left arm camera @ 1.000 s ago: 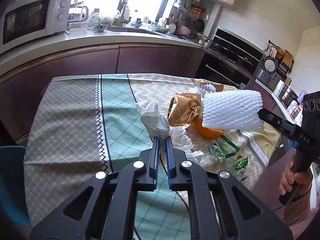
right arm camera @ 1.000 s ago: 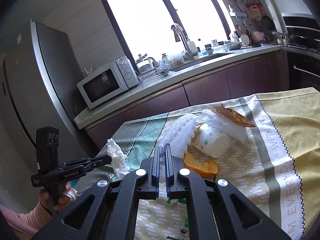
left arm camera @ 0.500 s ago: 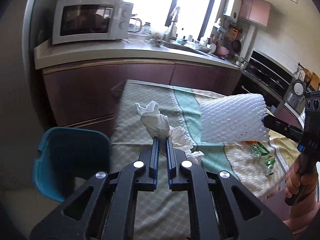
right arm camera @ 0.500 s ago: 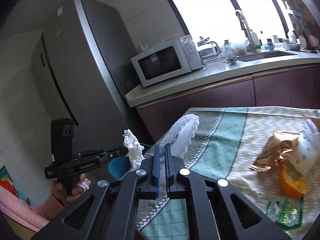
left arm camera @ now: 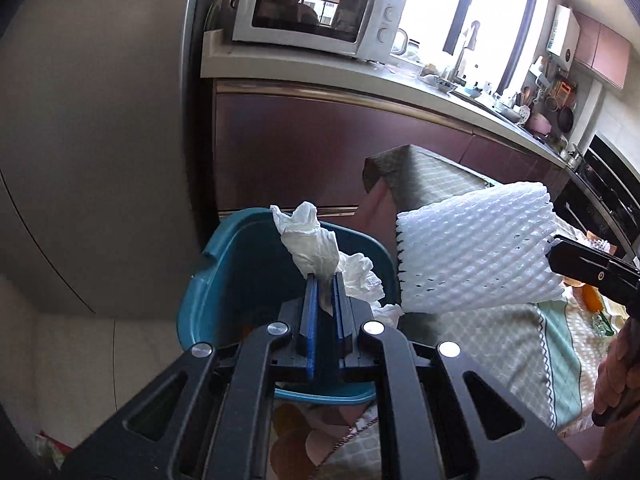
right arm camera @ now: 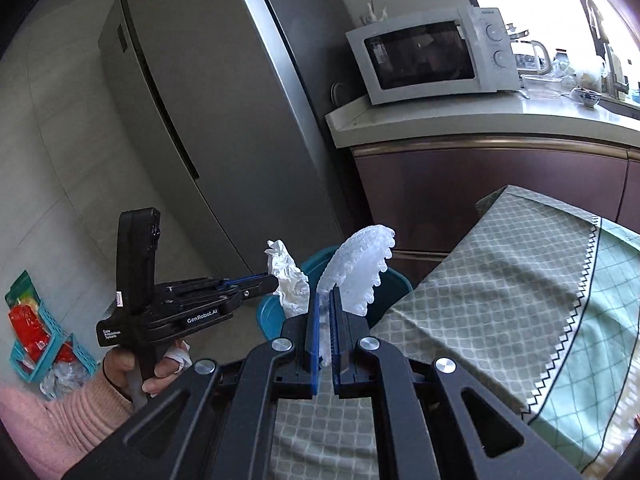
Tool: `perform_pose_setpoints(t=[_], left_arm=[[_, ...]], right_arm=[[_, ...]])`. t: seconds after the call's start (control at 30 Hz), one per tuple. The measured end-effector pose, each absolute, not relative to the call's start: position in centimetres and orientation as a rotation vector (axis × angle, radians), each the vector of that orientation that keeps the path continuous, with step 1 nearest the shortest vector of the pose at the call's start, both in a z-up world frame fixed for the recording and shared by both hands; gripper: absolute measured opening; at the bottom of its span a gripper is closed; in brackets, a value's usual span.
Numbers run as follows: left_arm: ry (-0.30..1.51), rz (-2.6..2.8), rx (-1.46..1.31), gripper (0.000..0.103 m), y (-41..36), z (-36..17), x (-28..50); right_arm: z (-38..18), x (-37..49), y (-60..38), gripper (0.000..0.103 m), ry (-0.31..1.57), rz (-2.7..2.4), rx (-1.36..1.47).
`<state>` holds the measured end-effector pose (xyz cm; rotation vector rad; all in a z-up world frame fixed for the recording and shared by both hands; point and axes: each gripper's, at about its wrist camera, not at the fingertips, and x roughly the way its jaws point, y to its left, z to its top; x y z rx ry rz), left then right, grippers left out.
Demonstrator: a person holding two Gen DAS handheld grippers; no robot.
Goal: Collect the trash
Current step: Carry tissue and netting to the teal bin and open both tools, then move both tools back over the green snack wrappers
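Where the two wrist views overlap, each tool appears both from behind and from the side. Left tool (left arm camera: 325, 280): its blue-padded fingers are closed on a crumpled white tissue (left arm camera: 310, 242), a wrinkled, twisted wad whose free end flares upward past the fingertips and whose lower folds spill to the right of the fingers. In the left wrist view the tissue hangs over the open mouth of a teal bin (left arm camera: 208, 280), which stands on the floor just beside the corner of the bench (left arm camera: 500, 344). The right wrist view shows the same tool from the side (right arm camera: 267, 281), held by a hand (right arm camera: 136, 372) in a pink sleeve, with the tissue (right arm camera: 289, 280) at its tip above the bin rim (right arm camera: 266, 312).

Right tool (right arm camera: 325, 300): its fingers are closed on a white foam fruit net (right arm camera: 360, 270), a translucent mesh sleeve with a knobbly, scalloped edge, seen edge-on and curving upward. In the left wrist view the net (left arm camera: 476, 248) presents its broad face, a diamond-patterned lattice held in the air beside the bin and over the bench edge, pinched at its right side by the black fingers (left arm camera: 576, 260).

The bench carries a green-and-grey checked cloth (right arm camera: 520, 280). A white microwave (right arm camera: 432, 56) sits on the worktop behind, next to a grey refrigerator (right arm camera: 192, 112).
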<state>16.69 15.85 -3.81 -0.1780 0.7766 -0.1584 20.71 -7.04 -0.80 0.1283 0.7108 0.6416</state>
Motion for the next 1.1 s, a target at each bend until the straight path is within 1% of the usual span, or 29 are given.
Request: perform_pose_setpoints(t=[0.37,0.6,0.73,0.97,1.07,1.1], left_arm=[[0.905,-0.093,-0.177,0.008,16.0,-9.7,20.9],[0.951,-0.075,-0.170,0.010,15.1,-12.1,22.7],[0.954,-0.069,-0.176,0.011,14.9,-12.5,23.2],[0.904,-0.102,-0.195,0.013,14.2,-11.1,22.2],[0.866,-0.140,-0.193,0.013,13.3,-9.5,21.3],[0.849,-0.156,-0.191,0.014,13.1,-8.9,20.7]], right_arm=[[-5.2,26.3,-1.7,0.004,0.895,0.606,0.087],[-6.5,27.7,-0.4,0.010,0.949,0.577,0.081],[-6.7,27.7,-0.5,0.021,0.952,0.569,0.082],[-5.5,26.0,-2.2,0.021,0.904,0.572,0.082],[-4.4,24.3,-3.1,0.024,0.862,0.590,0.084],[-4.0,23.7,-3.6,0.027,0.848,0.595,0.089]])
